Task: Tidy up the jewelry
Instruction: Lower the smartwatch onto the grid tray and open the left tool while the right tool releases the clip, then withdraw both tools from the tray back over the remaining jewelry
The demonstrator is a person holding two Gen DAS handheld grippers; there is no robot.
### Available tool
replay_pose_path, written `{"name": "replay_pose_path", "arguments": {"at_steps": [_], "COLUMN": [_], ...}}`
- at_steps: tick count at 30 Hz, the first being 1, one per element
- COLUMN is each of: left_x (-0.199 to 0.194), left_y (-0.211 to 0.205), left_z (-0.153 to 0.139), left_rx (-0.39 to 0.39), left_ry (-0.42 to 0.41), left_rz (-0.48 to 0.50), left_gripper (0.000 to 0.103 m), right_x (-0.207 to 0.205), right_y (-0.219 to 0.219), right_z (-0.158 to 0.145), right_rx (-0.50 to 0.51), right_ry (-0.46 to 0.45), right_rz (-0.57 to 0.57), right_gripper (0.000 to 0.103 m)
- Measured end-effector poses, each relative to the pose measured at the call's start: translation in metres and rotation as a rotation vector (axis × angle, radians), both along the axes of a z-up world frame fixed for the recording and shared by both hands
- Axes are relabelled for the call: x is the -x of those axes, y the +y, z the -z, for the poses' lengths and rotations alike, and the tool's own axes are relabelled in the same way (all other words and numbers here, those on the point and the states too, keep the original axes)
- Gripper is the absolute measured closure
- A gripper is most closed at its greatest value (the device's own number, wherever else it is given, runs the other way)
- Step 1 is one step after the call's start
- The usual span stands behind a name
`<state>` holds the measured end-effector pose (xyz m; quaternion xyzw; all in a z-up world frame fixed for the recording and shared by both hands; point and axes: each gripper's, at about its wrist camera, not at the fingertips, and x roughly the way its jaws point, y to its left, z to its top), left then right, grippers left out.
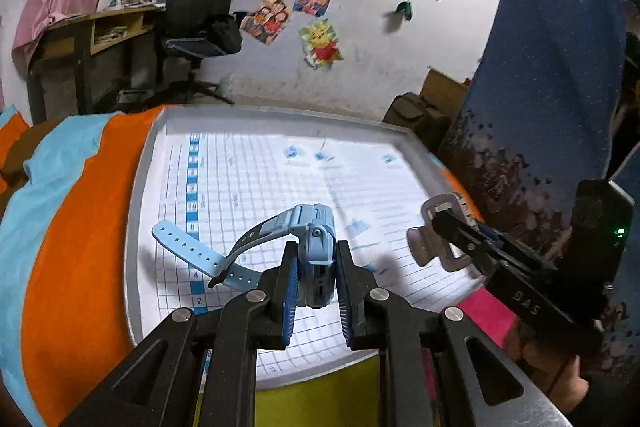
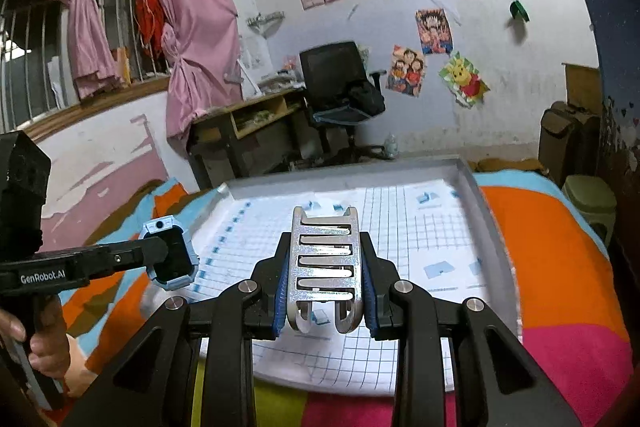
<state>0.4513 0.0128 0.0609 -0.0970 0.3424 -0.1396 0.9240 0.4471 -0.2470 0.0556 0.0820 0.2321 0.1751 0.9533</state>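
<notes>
My left gripper [image 1: 317, 279] is shut on a light blue watch [image 1: 314, 247] by its case, with the strap [image 1: 192, 251] hanging to the left above the grey tray [image 1: 140, 187]. The watch also shows in the right wrist view [image 2: 172, 255], held at the left. My right gripper [image 2: 325, 291] is shut on a silver slotted cuff bracelet [image 2: 326, 259] above the tray [image 2: 480, 203]. The bracelet also shows in the left wrist view [image 1: 438, 239], at the right, over the tray's right side.
The tray lies on an orange, blue and pink bedcover [image 1: 72, 227] and is lined with a gridded paper sheet [image 1: 280, 179]. A desk [image 2: 248, 123] and a black office chair [image 2: 340, 87] stand by the far wall. A blue board [image 1: 552, 75] stands at the right.
</notes>
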Motion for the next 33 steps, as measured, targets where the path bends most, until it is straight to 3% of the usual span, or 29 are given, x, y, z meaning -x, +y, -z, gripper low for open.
{"name": "replay_pose_path", "arguments": {"at_steps": [9,13,15,18,19,20,22,25,27,29,30,33], "left_x": [0.003,0.007,0.011,0.019,0.022,0.029,0.037,0.052,0.070,0.091,0.107,0.137], "left_y": [-0.011,-0.012,-0.012,-0.012,-0.012,-0.012,-0.011,-0.010,-0.009,-0.009,-0.010,-0.015], "left_z": [0.021,0.024,0.022,0.019,0.018,0.015,0.010,0.004,-0.002,-0.009,-0.013,-0.020], "left_rx": [-0.043,-0.051,-0.055,-0.042,-0.043,-0.050,-0.050,-0.053,-0.049,-0.052,-0.059,-0.075], "left_ry": [0.041,0.055,0.045,0.036,0.028,0.008,-0.009,-0.019,-0.060,-0.117,-0.160,-0.224], "left_rz": [-0.022,-0.037,-0.050,-0.063,-0.075,-0.101,-0.109,-0.135,-0.158,-0.187,-0.206,-0.221], "left_gripper": [0.085,0.082,0.078,0.051,0.029,0.022,0.022,0.022,0.017,0.006,0.005,0.002], "right_x": [-0.012,-0.010,-0.004,0.007,0.011,0.016,0.026,0.040,0.052,0.065,0.074,0.100], "right_y": [0.004,-0.002,-0.005,-0.011,-0.013,-0.015,-0.018,-0.023,-0.028,-0.031,-0.034,-0.039], "right_z": [0.035,0.036,0.035,0.029,0.027,0.025,0.020,0.013,0.009,0.003,-0.001,-0.011], "right_rx": [0.043,0.033,0.039,0.047,0.048,0.051,0.058,0.076,0.077,0.068,0.062,0.053], "right_ry": [0.061,0.061,0.048,0.025,0.017,0.008,-0.011,-0.024,-0.031,-0.045,-0.060,-0.095], "right_rz": [0.002,0.013,0.025,0.044,0.050,0.056,0.064,0.074,0.085,0.092,0.098,0.102], "right_gripper": [0.076,0.054,0.054,0.052,0.048,0.045,0.040,0.039,0.038,0.031,0.025,0.023]}}
